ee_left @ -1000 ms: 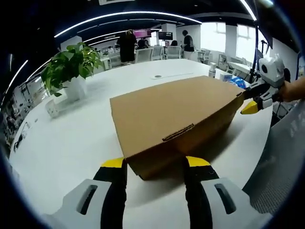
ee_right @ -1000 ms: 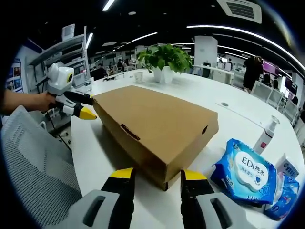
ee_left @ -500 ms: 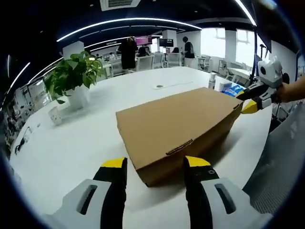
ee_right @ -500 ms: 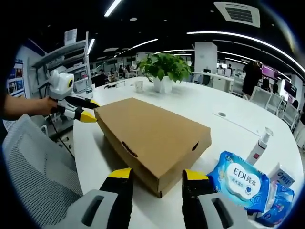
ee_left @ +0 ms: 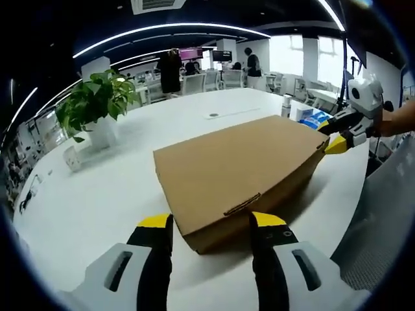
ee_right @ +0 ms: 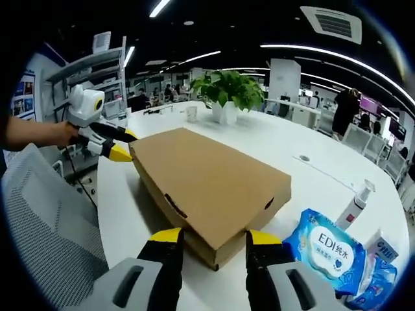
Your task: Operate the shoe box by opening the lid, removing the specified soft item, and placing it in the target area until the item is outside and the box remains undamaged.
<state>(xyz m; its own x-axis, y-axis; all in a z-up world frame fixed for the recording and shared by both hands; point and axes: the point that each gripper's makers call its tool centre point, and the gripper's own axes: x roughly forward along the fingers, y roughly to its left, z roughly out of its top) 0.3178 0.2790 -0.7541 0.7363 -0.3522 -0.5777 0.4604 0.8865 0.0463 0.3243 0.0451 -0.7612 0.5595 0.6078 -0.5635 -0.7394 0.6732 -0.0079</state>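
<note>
Closing back in on the shoe box (ee_left: 237, 170) lying shut on the white table (ee_left: 104, 188), I bring my left gripper (ee_left: 211, 221) and right gripper (ee_right: 211, 234), jaws spread and empty, toward opposite corners; the lid is not yet lifted.

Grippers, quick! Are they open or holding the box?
Left gripper: open, holding nothing, at one end of the closed cardboard shoe box.
Right gripper: open, holding nothing.

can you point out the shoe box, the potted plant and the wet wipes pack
shoe box (ee_left: 237, 165): left gripper view, middle of its closed lid
potted plant (ee_left: 96, 97): left gripper view, its leaves
wet wipes pack (ee_right: 331, 249): right gripper view, its printed label
</note>
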